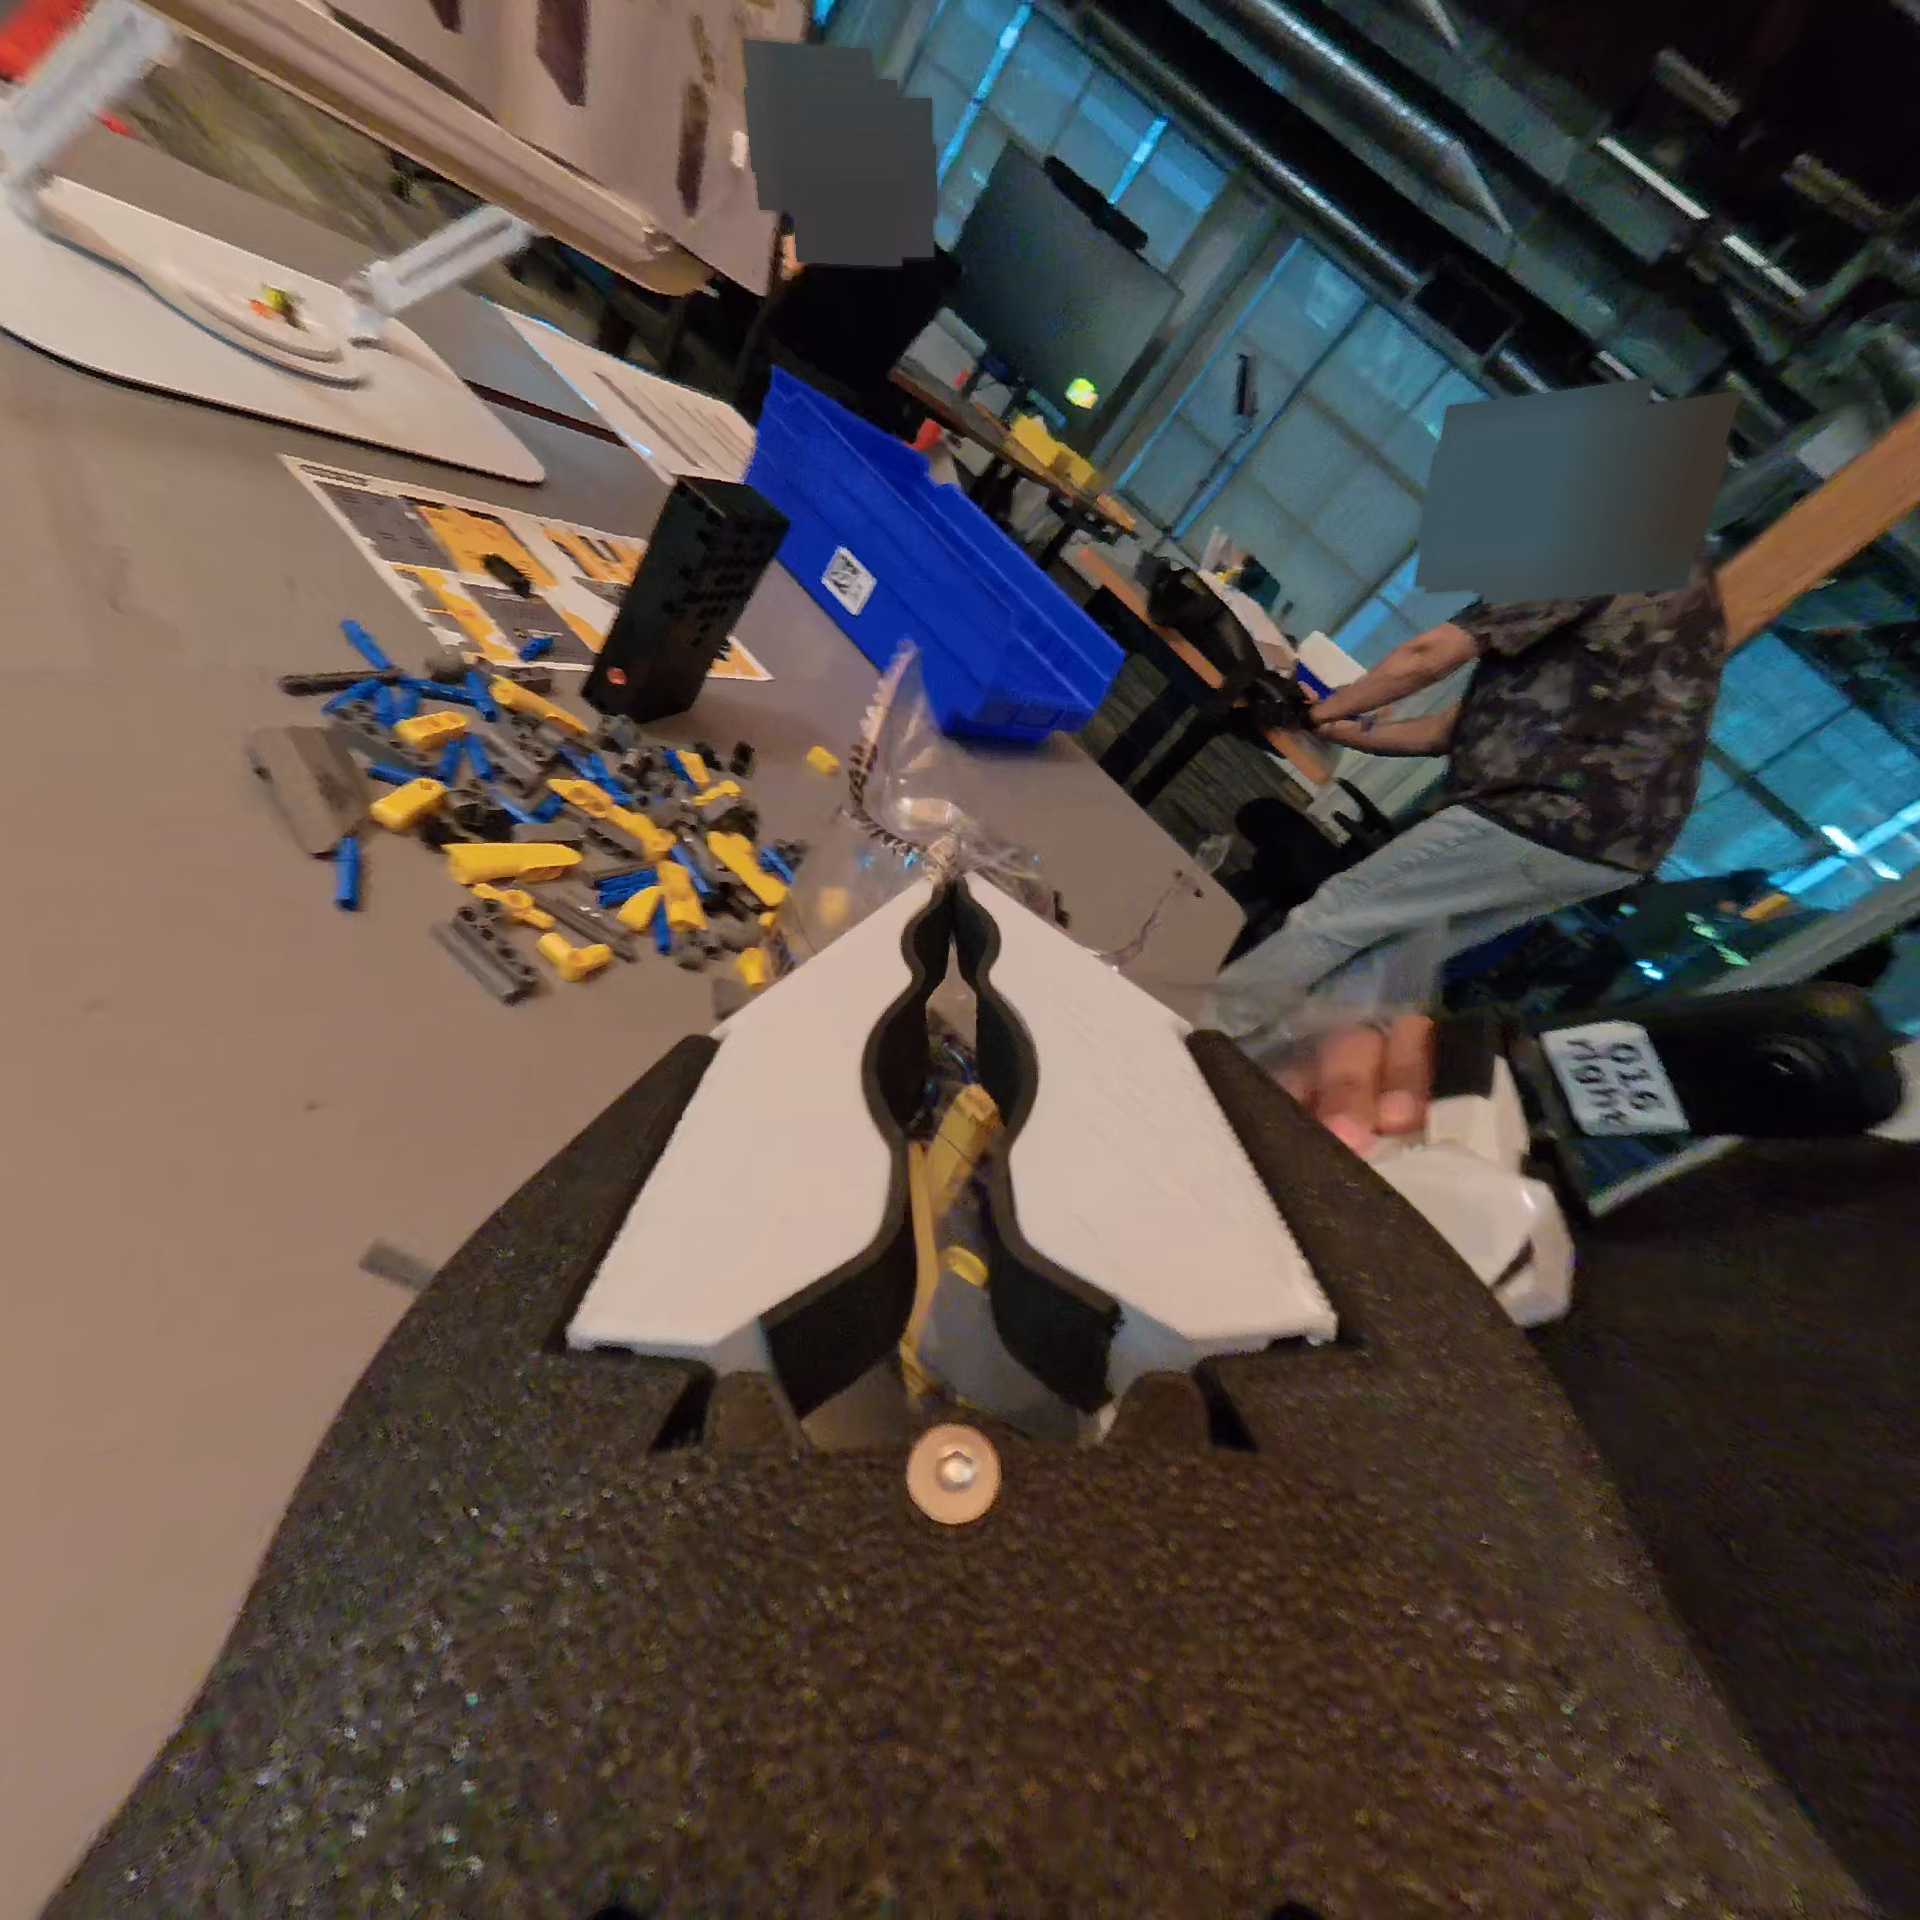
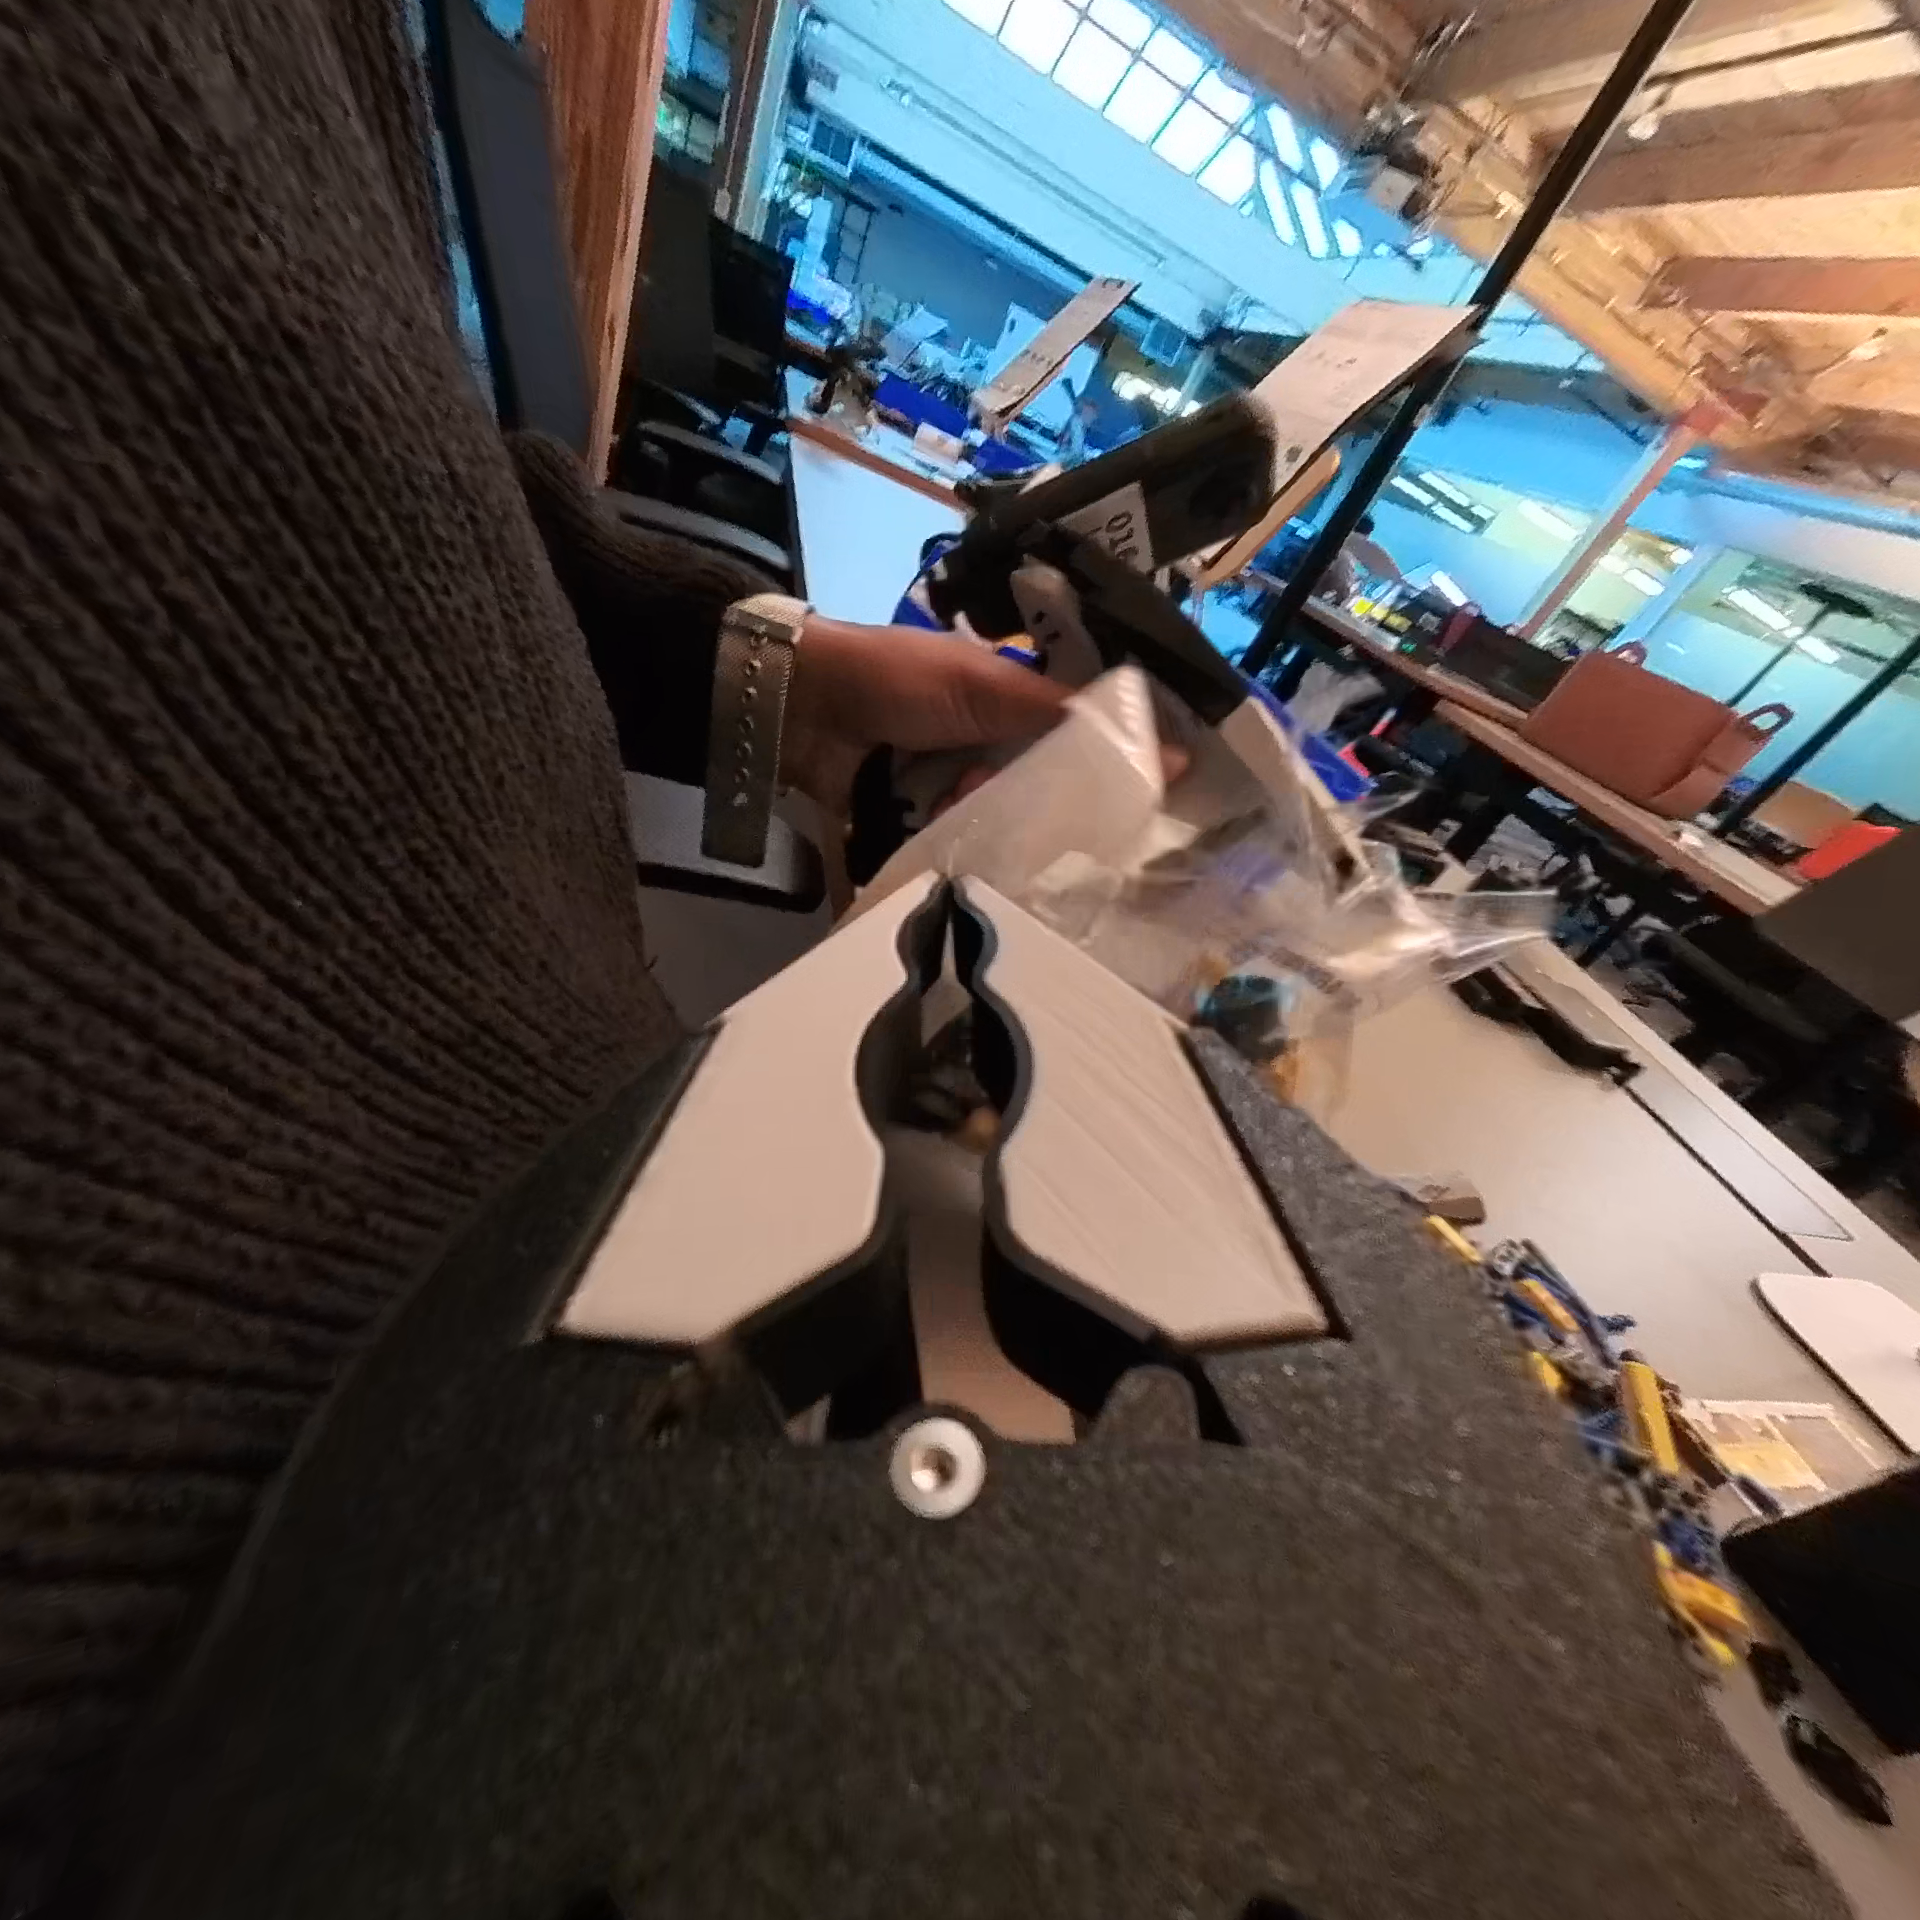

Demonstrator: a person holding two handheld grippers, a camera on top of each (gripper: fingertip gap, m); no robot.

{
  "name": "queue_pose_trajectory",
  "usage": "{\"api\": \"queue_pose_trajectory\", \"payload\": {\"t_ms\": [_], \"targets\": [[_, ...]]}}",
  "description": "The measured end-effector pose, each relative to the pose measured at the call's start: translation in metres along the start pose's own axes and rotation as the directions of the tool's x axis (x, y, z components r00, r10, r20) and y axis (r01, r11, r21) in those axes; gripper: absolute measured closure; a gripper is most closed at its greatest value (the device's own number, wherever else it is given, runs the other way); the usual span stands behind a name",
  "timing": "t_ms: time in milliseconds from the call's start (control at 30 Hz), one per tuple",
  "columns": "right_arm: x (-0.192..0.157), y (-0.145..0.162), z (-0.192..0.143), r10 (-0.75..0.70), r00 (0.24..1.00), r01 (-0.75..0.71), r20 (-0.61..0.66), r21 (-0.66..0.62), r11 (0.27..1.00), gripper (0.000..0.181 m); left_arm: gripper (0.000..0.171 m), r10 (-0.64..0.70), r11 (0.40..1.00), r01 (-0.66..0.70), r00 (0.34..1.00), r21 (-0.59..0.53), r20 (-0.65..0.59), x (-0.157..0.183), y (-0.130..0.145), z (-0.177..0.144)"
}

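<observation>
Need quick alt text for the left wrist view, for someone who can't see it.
The left gripper is shut on a clear plastic bag above a grey table; loose yellow, blue and grey bricks lie left, a blue bin behind.

My left wrist camera sits just behind the left gripper (image 1: 948,894), looking along its fingers, tilted, across the grey table (image 1: 156,1039) — a pile of building-toy parts (image 1: 540,810) lies left of the fingers and a blue bin (image 1: 914,582) past the tips. My right wrist camera rides equally close behind the right gripper (image 2: 951,888), facing my other hand (image 2: 935,707) beyond the tips. Both views share the clear plastic bag (image 1: 914,800) at the fingertips — and each shows the opposite gripper nearby.
</observation>
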State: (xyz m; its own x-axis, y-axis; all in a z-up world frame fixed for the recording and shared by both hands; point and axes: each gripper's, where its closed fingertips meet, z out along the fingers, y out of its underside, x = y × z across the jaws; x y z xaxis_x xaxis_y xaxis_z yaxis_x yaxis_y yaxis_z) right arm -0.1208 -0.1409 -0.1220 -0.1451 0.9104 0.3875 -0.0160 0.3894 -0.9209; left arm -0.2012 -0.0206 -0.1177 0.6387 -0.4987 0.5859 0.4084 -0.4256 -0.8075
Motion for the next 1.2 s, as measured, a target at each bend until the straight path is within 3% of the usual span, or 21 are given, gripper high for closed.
{"api": "queue_pose_trajectory", "payload": {"t_ms": [67,200,300,400,567,733,867,1000,1067,1133,1200], "targets": [[0.010,-0.004,-0.005,0.025,0.999,-0.024,-0.028,0.053,0.998,0.175,0.171,-0.021,0.999,0.019,0.999,-0.043,-0.039,0.008,0.007,0.005],[0.048,-0.023,-0.032,0.229,0.970,-0.202,-0.078,0.256,0.945,0.132,0.171,-0.055,0.996,0.049,0.995,-0.072,-0.088,0.019,0.012,0.011],[0.085,-0.023,-0.053,0.330,0.925,-0.254,-0.189,0.339,0.906,0.131,0.171,-0.074,0.994,0.064,0.990,-0.085,-0.119,0.026,0.013,0.012],[0.102,-0.016,-0.048,0.307,0.913,-0.233,-0.270,0.275,0.933,0.130,0.171,-0.078,0.991,0.061,0.985,-0.115,-0.153,0.034,0.019,0.014],[0.112,0.026,-0.015,0.088,0.941,-0.119,-0.327,-0.076,0.990,0.130,0.171,-0.096,0.987,0.064,0.970,-0.146,-0.223,0.045,0.023,0.016],[0.107,0.033,0.007,-0.156,0.963,0.111,-0.221,-0.202,0.973,0.133,0.171,-0.133,0.982,0.088,0.950,-0.167,-0.281,0.053,0.026,0.018],[0.113,0.028,0.013,-0.381,0.888,0.315,-0.258,-0.264,0.912,0.159,0.171,-0.152,0.979,0.100,0.938,-0.177,-0.311,0.054,0.025,0.015],[0.109,0.031,0.016,-0.430,0.868,0.357,-0.250,-0.289,0.889,0.181,0.168,-0.119,0.980,0.059,0.940,-0.192,-0.320,0.056,0.024,0.011],[0.116,0.035,0.013,-0.425,0.858,0.329,-0.290,-0.325,0.886,0.181,0.151,-0.087,0.988,0.040,0.942,-0.148,-0.323,0.059,0.017,0.011],[0.125,0.035,0.009,-0.331,0.883,0.227,-0.334,-0.313,0.922,0.181,0.137,-0.061,0.994,0.029,0.945,-0.105,-0.321,0.061,0.012,0.011],[0.135,0.033,0.005,-0.189,0.904,0.089,-0.383,-0.264,0.960,0.181,0.136,-0.020,0.995,-0.014,0.944,-0.102,-0.328,0.065,0.015,0.012]]}}
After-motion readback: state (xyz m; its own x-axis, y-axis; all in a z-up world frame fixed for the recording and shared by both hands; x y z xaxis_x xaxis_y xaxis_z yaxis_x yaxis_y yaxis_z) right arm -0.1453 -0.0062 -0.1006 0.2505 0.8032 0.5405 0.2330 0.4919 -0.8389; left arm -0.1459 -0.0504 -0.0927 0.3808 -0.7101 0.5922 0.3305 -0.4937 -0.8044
